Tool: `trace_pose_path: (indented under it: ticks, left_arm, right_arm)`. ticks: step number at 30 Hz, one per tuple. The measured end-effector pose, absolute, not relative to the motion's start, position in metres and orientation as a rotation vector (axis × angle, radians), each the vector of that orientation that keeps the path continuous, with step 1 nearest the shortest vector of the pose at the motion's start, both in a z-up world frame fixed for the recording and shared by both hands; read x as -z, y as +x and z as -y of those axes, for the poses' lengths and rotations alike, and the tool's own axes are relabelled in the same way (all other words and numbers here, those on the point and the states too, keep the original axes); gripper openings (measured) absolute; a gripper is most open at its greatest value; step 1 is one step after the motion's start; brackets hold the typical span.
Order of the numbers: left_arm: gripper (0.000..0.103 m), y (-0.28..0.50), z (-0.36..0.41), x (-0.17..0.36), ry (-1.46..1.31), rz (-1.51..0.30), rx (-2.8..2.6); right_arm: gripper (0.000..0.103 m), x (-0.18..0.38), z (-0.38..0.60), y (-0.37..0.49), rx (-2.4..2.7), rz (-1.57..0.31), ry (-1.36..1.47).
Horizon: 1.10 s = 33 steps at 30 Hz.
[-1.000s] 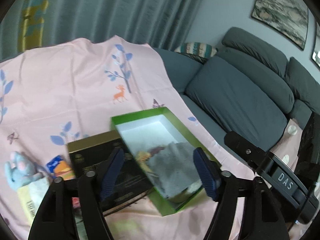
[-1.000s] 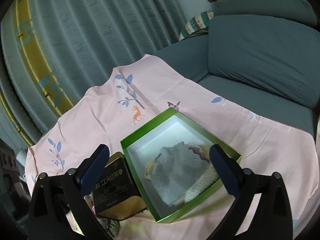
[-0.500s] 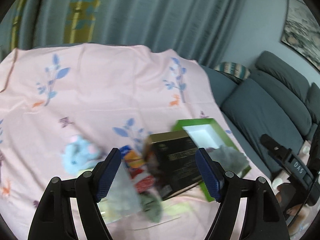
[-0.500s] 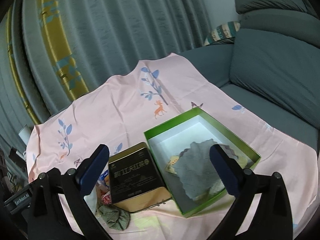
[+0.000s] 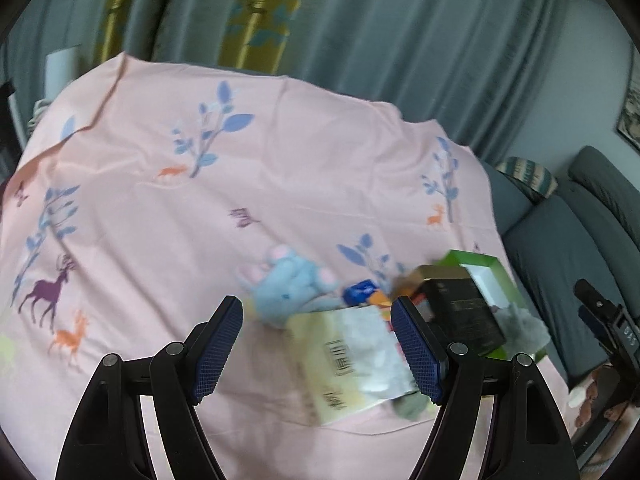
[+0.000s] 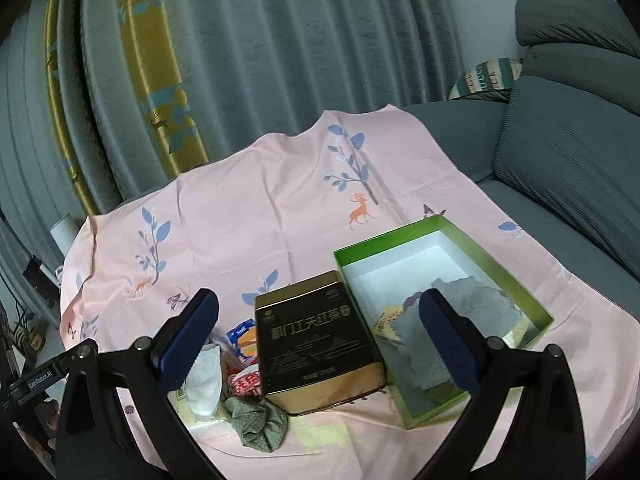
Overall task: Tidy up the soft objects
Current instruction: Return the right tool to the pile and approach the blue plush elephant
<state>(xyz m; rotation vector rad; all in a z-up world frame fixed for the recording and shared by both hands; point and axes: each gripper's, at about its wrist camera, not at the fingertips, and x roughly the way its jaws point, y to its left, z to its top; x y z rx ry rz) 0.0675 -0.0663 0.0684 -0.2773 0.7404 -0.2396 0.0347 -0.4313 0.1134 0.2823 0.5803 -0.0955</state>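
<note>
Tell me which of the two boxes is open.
The green box, right of the black and gold tin: it has no lid, and a grey cloth lies inside. The tin is closed.

In the left wrist view the blue plush toy [image 5: 288,288] and pale packet [image 5: 352,364] are smeared by motion blur, print unreadable. In the right wrist view the dark tin [image 6: 316,340] hides part of the snack wrappers [image 6: 244,360].

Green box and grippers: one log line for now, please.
left gripper: open, empty | right gripper: open, empty | green box: grey cloth inside | blue plush: outside
</note>
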Motion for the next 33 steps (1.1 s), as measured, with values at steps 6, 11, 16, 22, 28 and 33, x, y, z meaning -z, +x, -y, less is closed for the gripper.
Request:
trace_pose_path:
  ticks: [6, 11, 16, 22, 28, 33]
  left_arm:
    - [0.077, 0.064, 0.041, -0.055, -0.272, -0.766, 0.202]
    - [0.077, 0.06, 0.022, -0.044, -0.278, -0.78, 0.179]
    - [0.077, 0.061, 0.007, -0.031, -0.315, -0.811, 0.174]
    - [0.077, 0.059, -0.003, -0.018, -0.31, -0.836, 0.14]
    - [0.077, 0.061, -0.005, -0.012, -0.334, -0.855, 0.137]
    - [0.077, 0.064, -0.006, -0.007, -0.349, -0.872, 0.134]
  right_arm:
    - [0.1, -0.105, 0.412, 0.035, 0.049, -0.602, 0.275]
    - [0.1, -0.1, 0.392, 0.039, 0.026, -0.615, 0.248]
    - [0.1, -0.092, 0.372, 0.039, -0.027, -0.638, 0.231]
    - [0.1, -0.081, 0.356, 0.042, -0.057, -0.668, 0.215]
    - [0.099, -0.073, 0.343, 0.045, -0.126, -0.719, 0.224]
    - [0.091, -0.072, 0.329, 0.052, -0.265, -0.769, 0.284]
